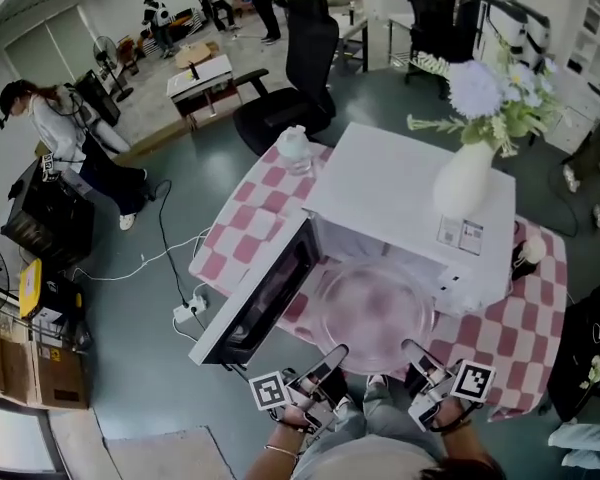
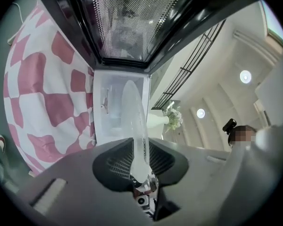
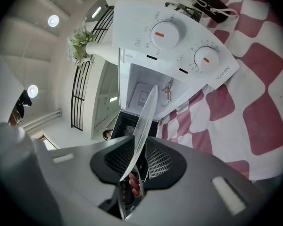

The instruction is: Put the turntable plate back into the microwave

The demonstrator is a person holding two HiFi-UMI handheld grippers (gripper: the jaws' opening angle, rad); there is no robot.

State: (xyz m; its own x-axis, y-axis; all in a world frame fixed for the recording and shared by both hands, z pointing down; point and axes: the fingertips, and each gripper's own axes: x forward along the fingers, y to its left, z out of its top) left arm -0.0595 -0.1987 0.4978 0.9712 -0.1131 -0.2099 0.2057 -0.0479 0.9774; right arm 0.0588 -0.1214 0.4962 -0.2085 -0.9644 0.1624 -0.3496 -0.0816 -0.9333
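Two grippers are pinched onto the plate [image 1: 375, 313]: left gripper [image 1: 332, 360] at its 7 o'clock rim, right gripper [image 1: 414, 353] at 5 o'clock. It is held before the open microwave [image 1: 400, 183].

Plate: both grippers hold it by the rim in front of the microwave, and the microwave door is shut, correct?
No. The door is open, swung out to the left, as the head view shows. The left gripper and right gripper do hold the plate by its rim in front of the microwave.
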